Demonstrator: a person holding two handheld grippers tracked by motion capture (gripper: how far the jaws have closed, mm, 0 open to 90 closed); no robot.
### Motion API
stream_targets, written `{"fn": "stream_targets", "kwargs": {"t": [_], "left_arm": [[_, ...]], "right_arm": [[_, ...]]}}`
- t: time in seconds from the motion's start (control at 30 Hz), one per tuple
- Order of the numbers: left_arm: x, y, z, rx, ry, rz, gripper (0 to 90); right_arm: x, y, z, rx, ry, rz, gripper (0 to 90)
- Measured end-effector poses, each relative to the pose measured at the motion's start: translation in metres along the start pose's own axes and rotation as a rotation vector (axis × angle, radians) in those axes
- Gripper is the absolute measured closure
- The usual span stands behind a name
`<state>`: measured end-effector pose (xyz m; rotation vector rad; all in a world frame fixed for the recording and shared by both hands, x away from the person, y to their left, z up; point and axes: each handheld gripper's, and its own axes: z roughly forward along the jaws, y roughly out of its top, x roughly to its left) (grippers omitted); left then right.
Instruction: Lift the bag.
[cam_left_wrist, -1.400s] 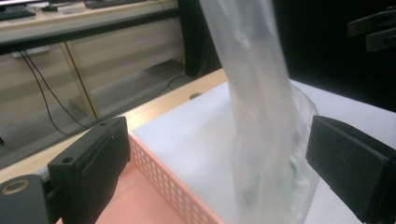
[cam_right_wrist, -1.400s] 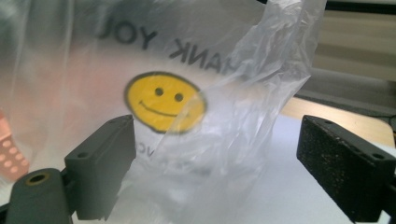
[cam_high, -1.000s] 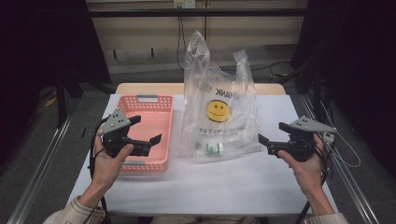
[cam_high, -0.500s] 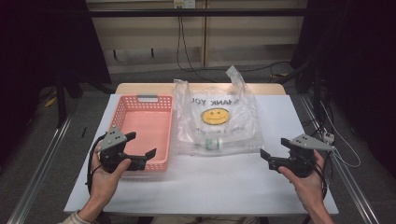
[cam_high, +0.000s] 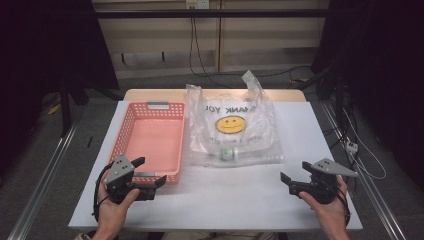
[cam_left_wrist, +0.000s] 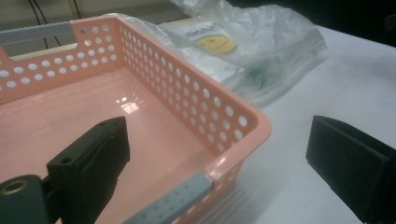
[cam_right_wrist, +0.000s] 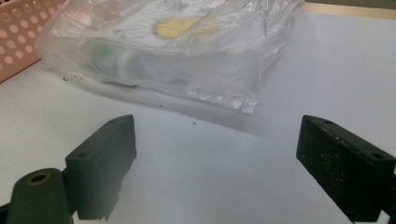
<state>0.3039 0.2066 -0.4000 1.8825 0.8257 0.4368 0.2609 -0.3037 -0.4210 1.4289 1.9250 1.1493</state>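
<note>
A clear plastic bag (cam_high: 232, 127) with a yellow smiley face lies on the white table (cam_high: 235, 192); a small green-and-white item (cam_high: 229, 154) shows through its near end. Left of it stands an empty pink perforated basket (cam_high: 152, 137). My left gripper (cam_high: 148, 172) is open at the basket's near right corner (cam_left_wrist: 252, 123), one jaw over the basket's inside and the other over the table. My right gripper (cam_high: 294, 178) is open near the table's front right, pointing at the bag (cam_right_wrist: 182, 51) from a short distance, with nothing between its jaws.
The table's front edge runs just behind both hands. Metal rails (cam_high: 37, 187) flank the table on the floor. Cables (cam_high: 367, 167) trail off the right side. A wooden strip (cam_high: 215, 94) borders the far edge.
The bag, held up a second ago, now lies slumped flat on the table. Both grippers have drawn back toward the front edge and sit lower.
</note>
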Motion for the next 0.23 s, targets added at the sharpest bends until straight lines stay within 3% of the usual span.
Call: {"fn": "stream_targets", "kwargs": {"t": [0.23], "left_arm": [[0.0016,-0.0083,-0.0006,-0.018,0.008,-0.027,5.9]], "right_arm": [[0.0005,-0.0049,0.0057,0.017,-0.002,0.001,12.3]]}}
